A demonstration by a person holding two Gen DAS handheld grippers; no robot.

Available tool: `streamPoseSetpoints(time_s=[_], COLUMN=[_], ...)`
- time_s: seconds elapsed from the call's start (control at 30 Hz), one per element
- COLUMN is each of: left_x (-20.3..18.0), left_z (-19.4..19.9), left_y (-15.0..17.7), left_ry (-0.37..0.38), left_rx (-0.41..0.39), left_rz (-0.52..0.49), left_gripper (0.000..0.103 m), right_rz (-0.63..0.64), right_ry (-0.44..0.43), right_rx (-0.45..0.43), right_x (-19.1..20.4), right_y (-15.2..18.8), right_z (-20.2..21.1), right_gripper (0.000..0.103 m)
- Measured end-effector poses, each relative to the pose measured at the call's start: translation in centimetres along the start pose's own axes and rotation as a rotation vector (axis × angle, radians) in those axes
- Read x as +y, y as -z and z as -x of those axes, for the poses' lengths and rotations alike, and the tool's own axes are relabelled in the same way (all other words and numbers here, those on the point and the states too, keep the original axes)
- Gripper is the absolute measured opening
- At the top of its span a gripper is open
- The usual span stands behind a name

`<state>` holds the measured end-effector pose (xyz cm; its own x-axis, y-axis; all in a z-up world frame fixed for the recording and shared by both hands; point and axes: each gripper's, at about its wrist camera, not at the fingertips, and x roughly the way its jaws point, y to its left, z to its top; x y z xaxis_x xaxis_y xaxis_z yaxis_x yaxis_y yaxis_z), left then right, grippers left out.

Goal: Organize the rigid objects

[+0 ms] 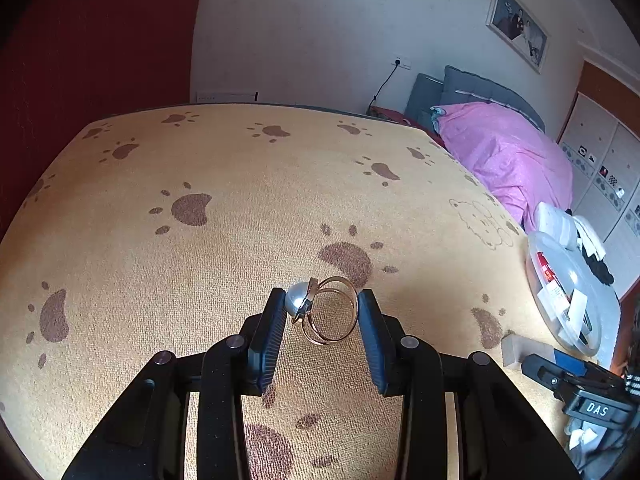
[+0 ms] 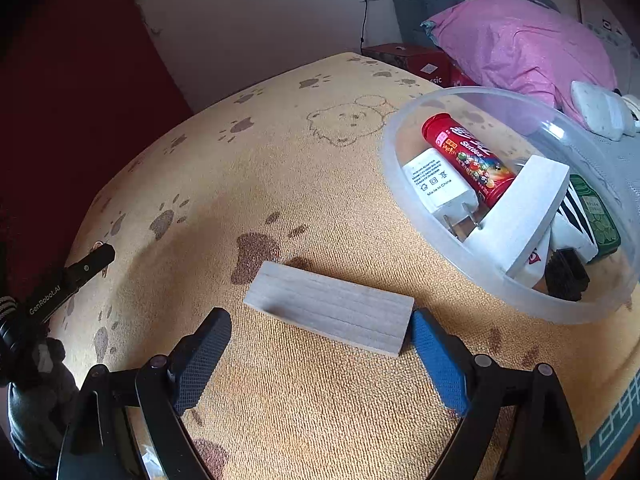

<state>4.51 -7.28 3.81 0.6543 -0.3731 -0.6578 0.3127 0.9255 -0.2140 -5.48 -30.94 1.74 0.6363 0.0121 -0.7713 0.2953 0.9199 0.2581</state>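
Partly done: clear bowl (image 2: pixel 420 240) on desk (image 1: pixel 200 160) already holding candy tube (image 2: pixel 466 156), charger (image 2: pixel 436 184), other items. Left hand-held gripper (image 1: pixel 322 312) clamped on pearl ring (image 1: pixel 320 308), held above desk. Right hand-held gripper (image 2: pixel 320 332) wide apart, straddling wooden block (image 2: pixel 328 308), no grip yet. Ring and block not yet in bowl.

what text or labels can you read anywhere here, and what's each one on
"DAS": right tool, on its black body.
"GenRobot.AI": left tool, on its side.
"Skittles": red tube in the clear bowl.
"Made in China": white charger; its finer print is too small.
"ssic": red box, partly cut off.
Green packet: print blurred.
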Motion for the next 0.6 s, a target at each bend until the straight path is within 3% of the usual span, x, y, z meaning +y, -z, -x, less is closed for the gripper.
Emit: streamPoseSetpoints(time_s=[0.33, 0.6], left_x=[0.2, -0.3], left_z=[-0.3, -0.3], left_y=[0.2, 0.3], left_ry=[0.002, -0.010], left_rx=[0.009, 0.016], left_rz=[0.005, -0.009], left_gripper=[0.038, 0.038], right_rz=[0.075, 0.094], right_ry=[0.100, 0.059], right_rx=[-0.002, -0.054], right_x=[1.5, 1.5], right_y=[-1.0, -1.1], right_z=[-1.7, -0.1], right_gripper=[0.095, 0.095])
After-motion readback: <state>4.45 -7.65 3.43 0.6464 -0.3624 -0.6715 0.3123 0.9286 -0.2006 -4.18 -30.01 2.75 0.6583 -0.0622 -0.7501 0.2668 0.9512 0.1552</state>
